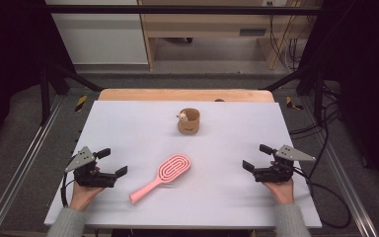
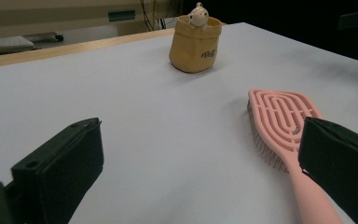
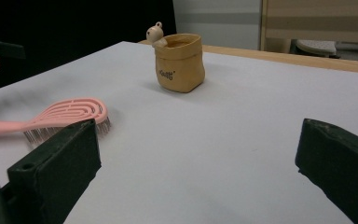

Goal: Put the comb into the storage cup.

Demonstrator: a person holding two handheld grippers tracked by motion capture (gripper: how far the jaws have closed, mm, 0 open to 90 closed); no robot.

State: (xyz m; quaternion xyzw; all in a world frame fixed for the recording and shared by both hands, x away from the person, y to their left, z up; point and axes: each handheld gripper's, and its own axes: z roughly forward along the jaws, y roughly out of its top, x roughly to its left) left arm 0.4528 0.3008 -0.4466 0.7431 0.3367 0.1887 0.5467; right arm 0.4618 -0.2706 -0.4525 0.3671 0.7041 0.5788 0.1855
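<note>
- Near the desk's (image 1: pixel 128 118) front middle lies the pink hairbrush (image 1: pixel 164 177), bristles down, handle pointing toward the person's left
- Beyond it, well apart, stands a tan pouch-shaped cup (image 1: pixel 189 122) with a small figure on its rim
- Left tongs (image 1: pixel 111 163) sit just beside the handle, jaws wide and empty; right tongs (image 1: pixel 256 156) gape too, farther off
- Judged: approach step; next, the left tongs close on the handle

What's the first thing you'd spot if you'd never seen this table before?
Probably the pink hairbrush, lying bristles down on the white table, near its front. Behind it stands a small tan pot with a little animal figure peeking over its rim. An open hand-held gripper waits at each side.
</note>
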